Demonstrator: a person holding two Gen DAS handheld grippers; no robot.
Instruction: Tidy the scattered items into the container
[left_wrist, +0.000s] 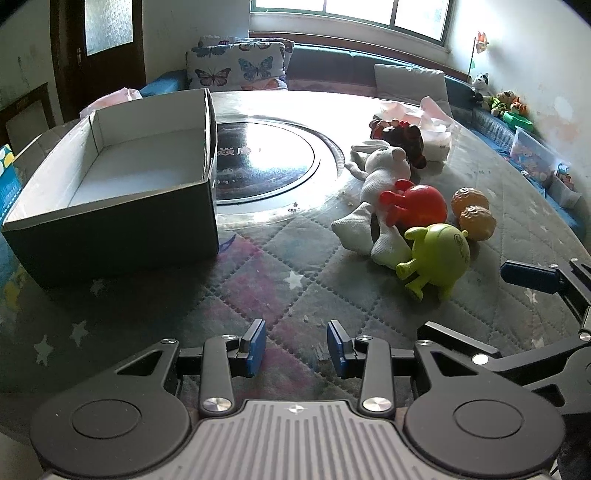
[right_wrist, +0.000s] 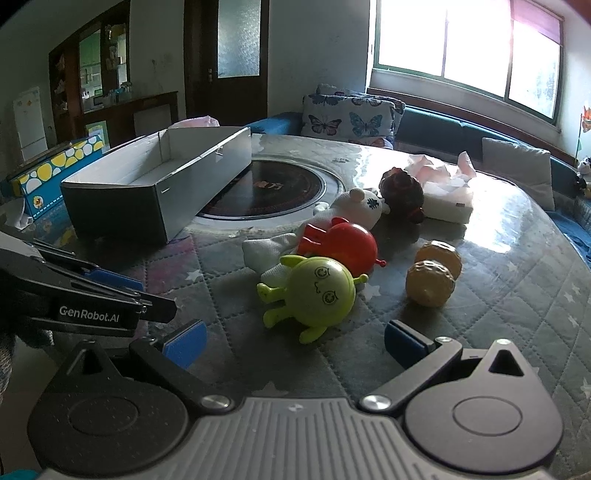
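A quilted star-patterned cloth (left_wrist: 295, 280) under clear plastic covers the round tabletop (right_wrist: 517, 280), and a dark glass turntable (left_wrist: 266, 155) sits at its centre. A white tissue pack (right_wrist: 447, 205) in pink crumpled wrapping lies on the far side of the cloth. Behind the tabletop a blue bench runs beneath the window (right_wrist: 465, 48), carrying a butterfly-print cushion (left_wrist: 236, 66) and a plain grey cushion (right_wrist: 517, 166). Small plush figures (left_wrist: 502, 101) line the bench's right end. A dark wooden door (right_wrist: 236, 48) with frosted glass stands at the back, and a blue box with yellow and white spots (right_wrist: 55, 166) lies off to the left.
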